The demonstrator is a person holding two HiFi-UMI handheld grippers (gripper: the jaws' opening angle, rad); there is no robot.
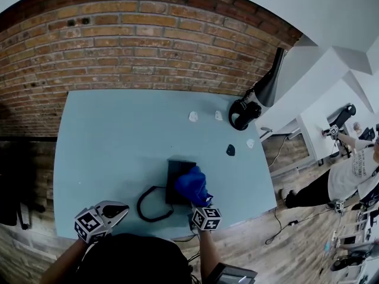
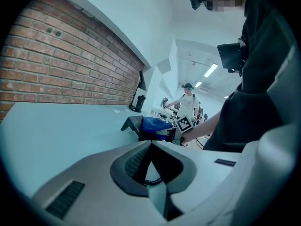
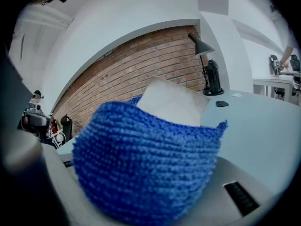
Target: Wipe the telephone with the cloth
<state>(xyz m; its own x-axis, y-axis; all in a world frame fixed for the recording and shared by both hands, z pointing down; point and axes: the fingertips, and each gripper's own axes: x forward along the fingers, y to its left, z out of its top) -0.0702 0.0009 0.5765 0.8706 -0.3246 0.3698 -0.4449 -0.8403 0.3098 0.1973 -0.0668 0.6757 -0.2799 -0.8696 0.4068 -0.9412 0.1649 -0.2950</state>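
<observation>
A black telephone [image 1: 177, 171] lies on the light blue table [image 1: 106, 141], near its front edge. Its coiled black cord [image 1: 151, 205] loops to the left. A blue knitted cloth [image 1: 191, 185] rests on the phone's right part. My right gripper [image 1: 199, 201] is shut on this cloth [image 3: 146, 164], which fills the right gripper view. My left gripper [image 1: 120, 208] hovers at the table's front left, apart from the phone, jaws together and empty. In the left gripper view, past the left gripper [image 2: 150, 144], I see the telephone [image 2: 131, 123] and the cloth [image 2: 155, 124].
Small crumpled white scraps [image 1: 193, 116] and a small dark object [image 1: 230, 149] lie on the far right of the table. A black desk lamp [image 1: 246, 112] stands at the right edge. A brick wall [image 1: 148, 46] backs the table. A person [image 1: 349, 173] stands to the right.
</observation>
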